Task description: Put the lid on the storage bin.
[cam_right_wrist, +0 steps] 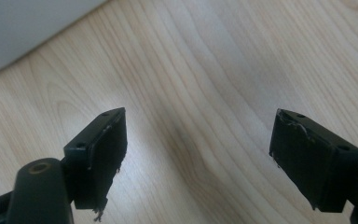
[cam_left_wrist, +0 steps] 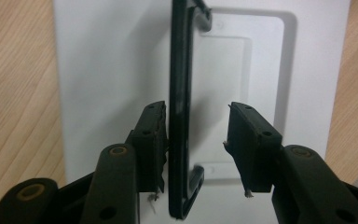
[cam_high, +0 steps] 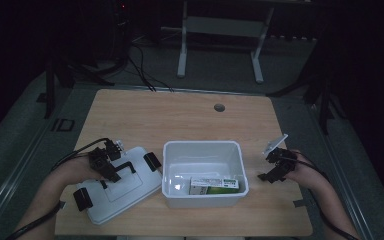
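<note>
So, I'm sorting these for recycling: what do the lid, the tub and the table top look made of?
The lid looks like white moulded plastic, smooth and matt, with a black handle, probably plastic too. The tub seems to be the same white plastic, with thin rounded walls. The table top shows pale wood grain; solid wood or laminate, I cannot tell.

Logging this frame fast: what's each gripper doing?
Left gripper: open, fingers astride the lid's black handle.
Right gripper: open, holding nothing.
</note>
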